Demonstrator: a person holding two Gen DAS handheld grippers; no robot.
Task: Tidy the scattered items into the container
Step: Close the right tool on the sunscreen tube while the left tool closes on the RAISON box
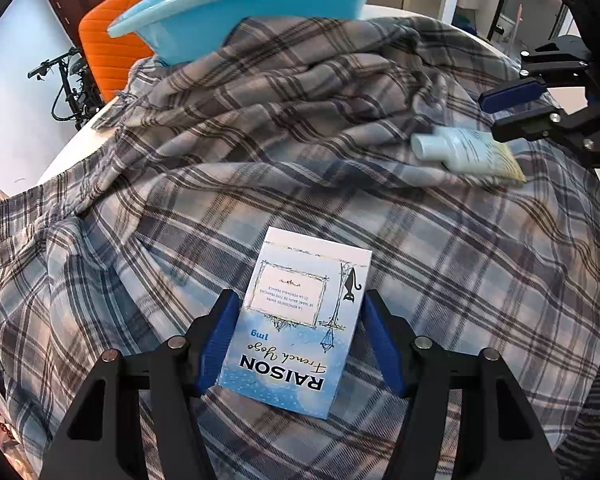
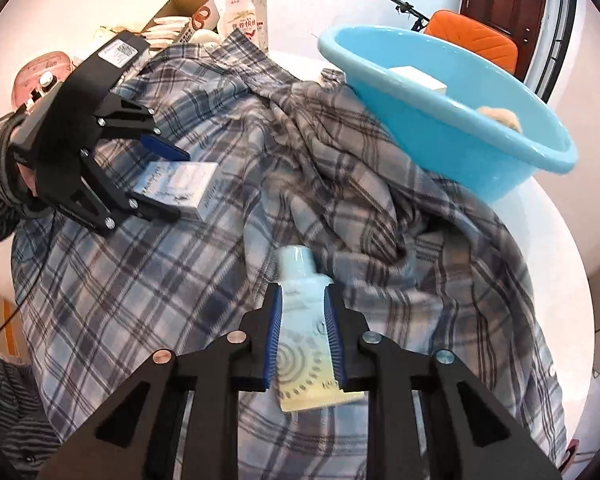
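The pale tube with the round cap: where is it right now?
The tube is clamped between the right gripper pads, low centre in the right wrist view, over the plaid shirt, cap pointing toward the blue basin.

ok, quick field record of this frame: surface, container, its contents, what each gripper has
surface: plaid cloth over a white table
container: blue basin, tilted on the cloth
contents: white box, tan item
left gripper: fingers on both sides of the cigarette box; contact unclear
right gripper: shut on the cream tube
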